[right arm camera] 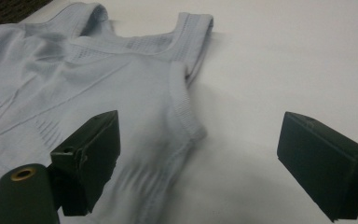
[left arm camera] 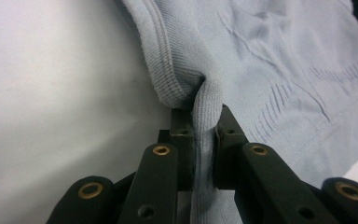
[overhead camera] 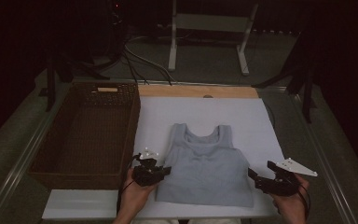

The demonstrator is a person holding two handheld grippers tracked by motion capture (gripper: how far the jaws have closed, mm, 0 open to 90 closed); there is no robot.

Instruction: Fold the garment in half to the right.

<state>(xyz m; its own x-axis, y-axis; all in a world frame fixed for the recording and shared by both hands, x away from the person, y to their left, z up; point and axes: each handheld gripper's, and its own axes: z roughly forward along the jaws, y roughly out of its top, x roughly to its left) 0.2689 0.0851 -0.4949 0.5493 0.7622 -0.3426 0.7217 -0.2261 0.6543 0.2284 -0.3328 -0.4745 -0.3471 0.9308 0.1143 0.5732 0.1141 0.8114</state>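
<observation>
A: Where did the top lie?

B: Flat on the white worktop, straps toward twelve o'clock, hem toward six, near the front edge. Its left edge ran well clear of the basket, with a strip of bare board between them.

A: And the left gripper?

B: It sat at nine o'clock of the top, by the side seam under the armhole. In the left gripper view the jaws stood narrow, pinching a ridge of the ribbed edge between the pads, the cloth drawn up into a fold.

A: The right gripper?

B: At about four o'clock of the top, just beside the lower right edge. In the right gripper view its jaws gaped wide and held nothing; the left pad hung over the cloth, the other over bare board, with the armhole edge between them.

A: Room to move?

B: Open board from twelve round to three o'clock of the top. The basket closed off nine o'clock, its rim touching the board's left edge. The wooden strip marked the far edge.
</observation>
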